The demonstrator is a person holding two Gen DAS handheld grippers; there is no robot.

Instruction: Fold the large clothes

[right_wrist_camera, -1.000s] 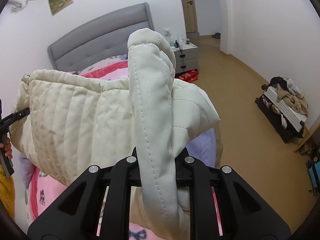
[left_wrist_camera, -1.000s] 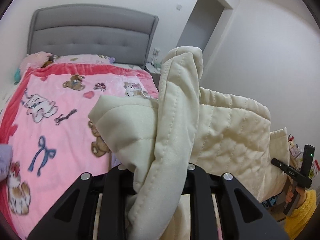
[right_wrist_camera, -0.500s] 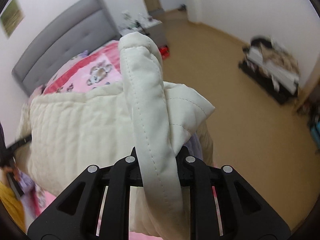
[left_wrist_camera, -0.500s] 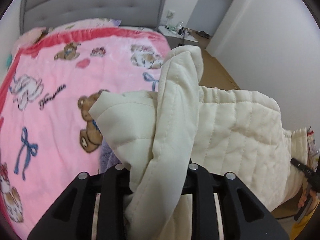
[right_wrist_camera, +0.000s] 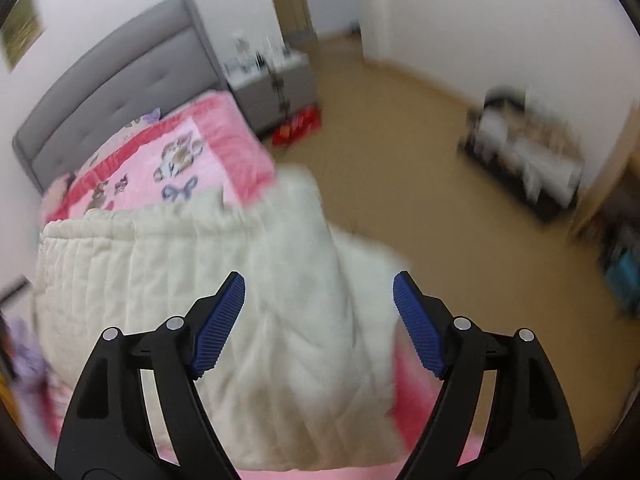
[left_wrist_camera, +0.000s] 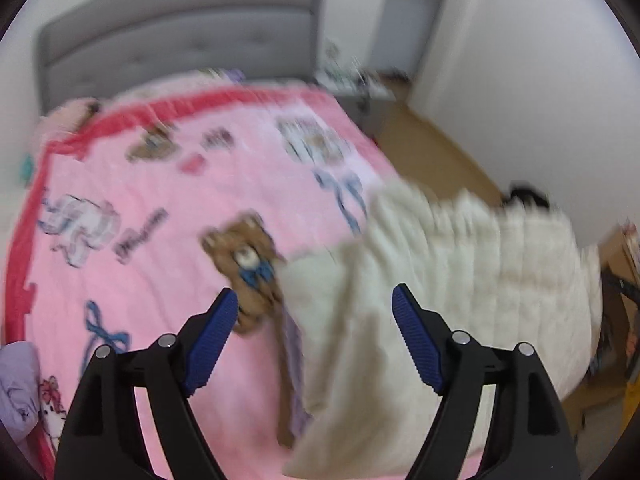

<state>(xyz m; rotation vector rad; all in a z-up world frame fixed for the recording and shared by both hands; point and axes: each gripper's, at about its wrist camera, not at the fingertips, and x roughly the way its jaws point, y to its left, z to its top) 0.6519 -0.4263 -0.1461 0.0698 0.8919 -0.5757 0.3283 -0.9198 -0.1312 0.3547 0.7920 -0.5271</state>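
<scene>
Cream quilted coat (right_wrist_camera: 168, 264) lies folded over on the pink bed (left_wrist_camera: 160, 200); left gripper (left_wrist_camera: 314, 312) and right gripper (right_wrist_camera: 320, 300) are opening, pinching nothing. Final tidying folds probably remain.

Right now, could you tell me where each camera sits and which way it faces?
Left wrist: on the left gripper, facing down over the pink blanket toward the headboard; its opening fingers show.
Right wrist: on the right gripper, facing down over the jacket toward the floor; its opening fingers show.
Shared: jacket, blanket, headboard.
</scene>
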